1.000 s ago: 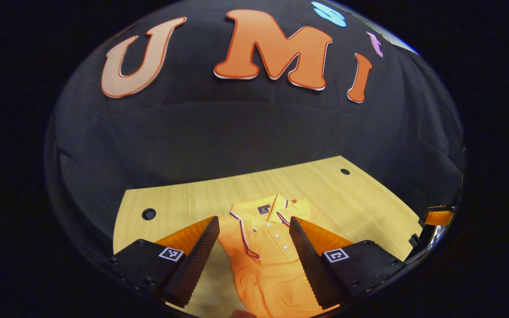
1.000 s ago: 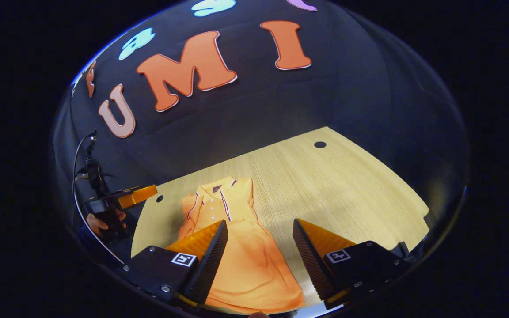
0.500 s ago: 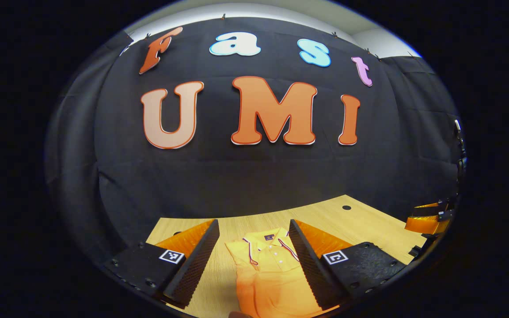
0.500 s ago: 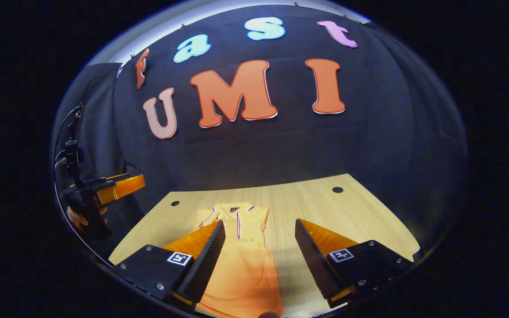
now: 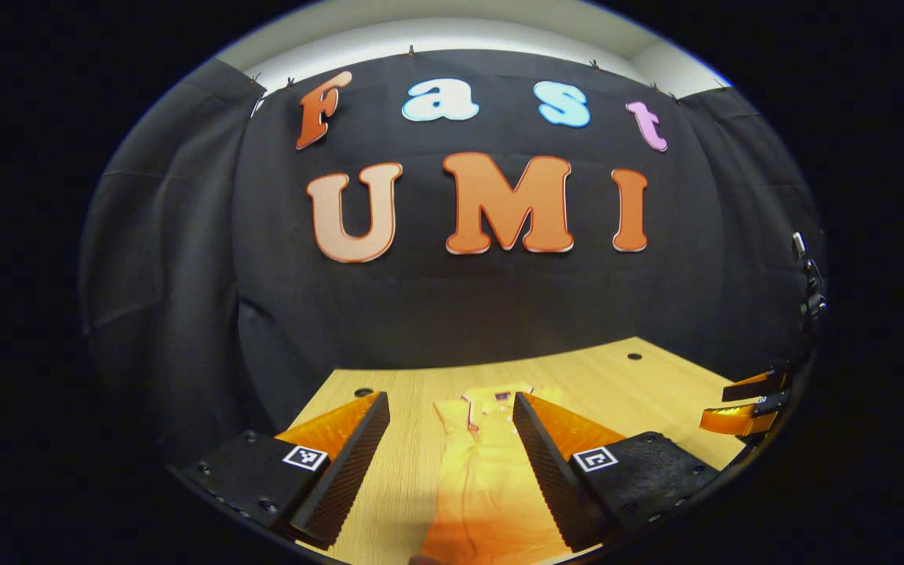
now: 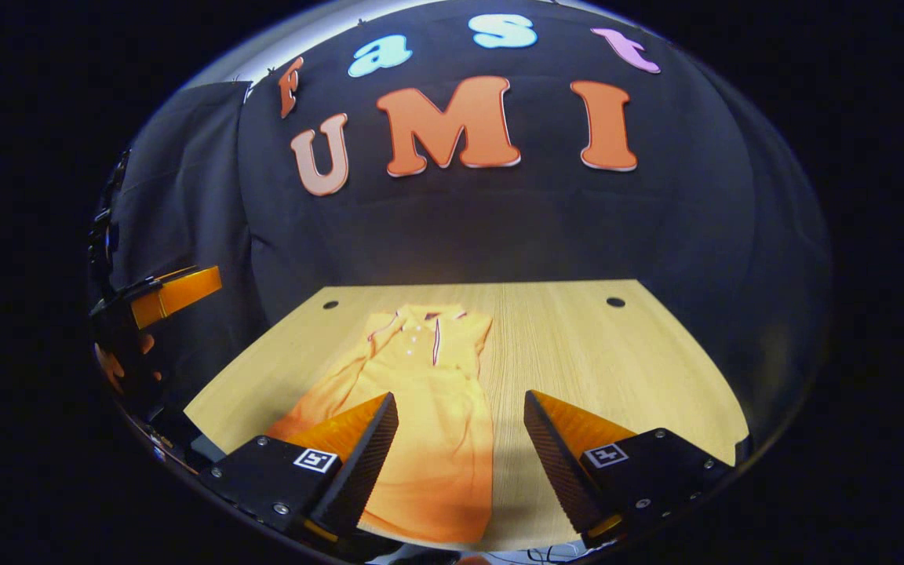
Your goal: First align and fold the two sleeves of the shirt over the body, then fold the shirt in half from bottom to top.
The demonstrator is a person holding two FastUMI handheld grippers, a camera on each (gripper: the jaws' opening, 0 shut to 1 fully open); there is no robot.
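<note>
On the wooden table (image 6: 593,361), an orange polo shirt (image 6: 428,408) laid out lengthwise, collar toward the booth's back wall, hem toward the near edge. Narrow outline in the right gripper view, with both sleeves apparently turned in over the body; a striped sleeve cuff lying beside the button placket near the collar. Left side flaring out a little lower down, so alignment there looks loose rather than crisp. Sleeve stage judged done or nearly so; bottom-to-top fold not yet made, since hem and collar sit well apart at opposite ends.

Left gripper (image 5: 448,463) raised above the near end of the table, jaws spread wide, nothing between them, the polo shirt (image 5: 491,479) visible through the gap. Right gripper (image 6: 460,463) likewise held off the cloth, jaws parted and empty, shirt body below and partly behind its left finger. Also seen: the right gripper far off at the right edge of the left gripper view, and the left one, with part of the hand holding it, at the left edge of the right gripper view.

Remaining, as a judgement: pinch both hem corners, carry them up to the shoulders, lay flat. Possible risk: folded sleeves slipping out while the hem lifts.
</note>
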